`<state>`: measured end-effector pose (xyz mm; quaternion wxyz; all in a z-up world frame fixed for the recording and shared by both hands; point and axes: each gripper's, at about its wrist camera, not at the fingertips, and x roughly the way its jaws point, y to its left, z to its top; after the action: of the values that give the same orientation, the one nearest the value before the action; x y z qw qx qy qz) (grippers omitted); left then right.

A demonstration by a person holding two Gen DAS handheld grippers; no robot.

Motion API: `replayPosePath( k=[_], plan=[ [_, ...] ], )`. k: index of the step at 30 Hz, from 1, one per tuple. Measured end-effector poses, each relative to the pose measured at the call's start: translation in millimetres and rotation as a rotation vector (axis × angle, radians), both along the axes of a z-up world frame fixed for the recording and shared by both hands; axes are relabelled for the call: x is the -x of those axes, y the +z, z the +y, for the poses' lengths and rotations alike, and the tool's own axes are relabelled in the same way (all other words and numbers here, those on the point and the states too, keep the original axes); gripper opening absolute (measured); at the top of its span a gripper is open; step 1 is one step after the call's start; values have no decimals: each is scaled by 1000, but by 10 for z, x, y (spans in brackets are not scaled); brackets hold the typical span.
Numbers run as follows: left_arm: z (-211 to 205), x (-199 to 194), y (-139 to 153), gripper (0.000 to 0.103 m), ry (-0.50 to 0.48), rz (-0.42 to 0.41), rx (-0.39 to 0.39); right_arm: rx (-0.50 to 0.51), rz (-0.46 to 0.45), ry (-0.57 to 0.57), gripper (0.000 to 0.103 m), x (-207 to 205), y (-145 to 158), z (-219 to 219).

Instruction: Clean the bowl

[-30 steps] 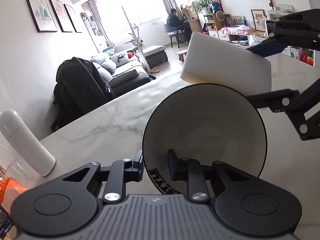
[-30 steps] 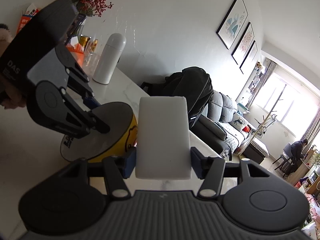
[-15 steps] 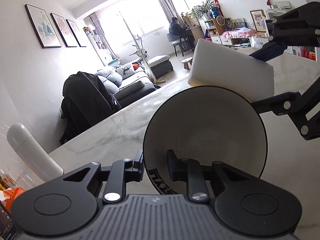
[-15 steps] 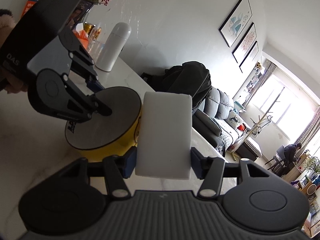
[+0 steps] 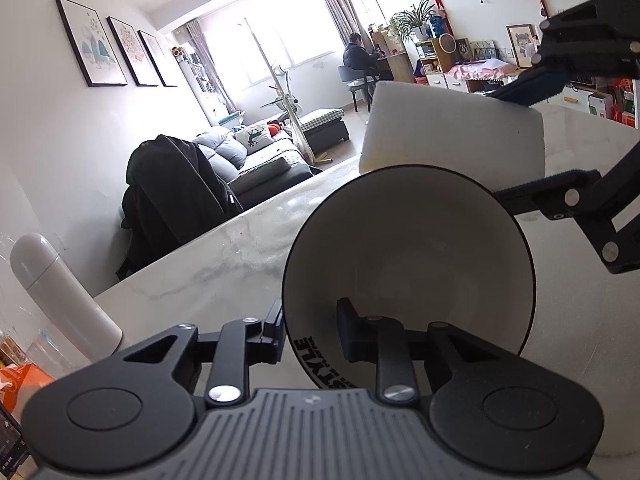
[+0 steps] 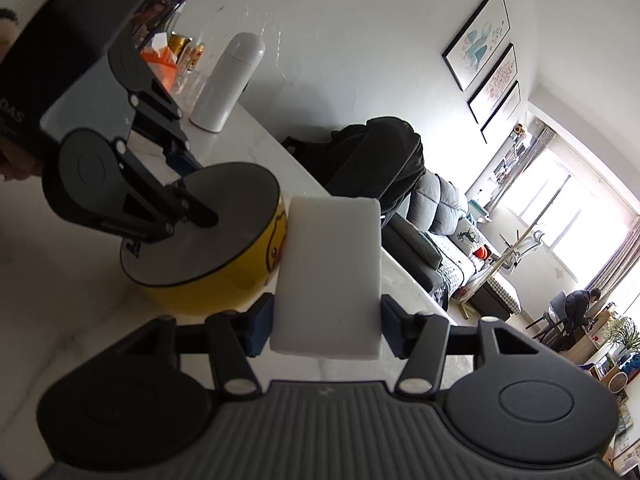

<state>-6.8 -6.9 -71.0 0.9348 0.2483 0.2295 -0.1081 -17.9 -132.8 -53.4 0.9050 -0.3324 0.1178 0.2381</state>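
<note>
Hiding part of the bowl's [image 5: 408, 264] near rim, the left gripper [image 5: 310, 330] straddles the wall, one finger inside, one outside; its jaws are opening, and whether the pads still press the rim is hard to tell. Black lettering on the outside is cut off. The bowl sits tilted over the marble table [image 5: 208, 264], pale inside, black-rimmed, yellow outside with a duck print. The right gripper [image 6: 326, 328] clamps a white sponge [image 6: 332, 272], touching the bowl's outer wall.
</note>
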Motion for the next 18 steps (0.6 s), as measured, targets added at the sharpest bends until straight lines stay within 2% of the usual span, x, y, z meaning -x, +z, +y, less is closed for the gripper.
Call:
replayPosePath(
  k=[5,7,11,18],
  plan=[
    [-22,12,16,27,4,6,-10,12,-8,9,59,13,31,20],
    [-32,6,33,31,9,14,-11,13,-3,3,59,0,7,12],
    [-14,-11,114,35,22,41,37,6,-5,1,59,20,5,-3],
    [26,130,315,41,45,11,92,15,-13,5,59,37,11,30]
  ],
)
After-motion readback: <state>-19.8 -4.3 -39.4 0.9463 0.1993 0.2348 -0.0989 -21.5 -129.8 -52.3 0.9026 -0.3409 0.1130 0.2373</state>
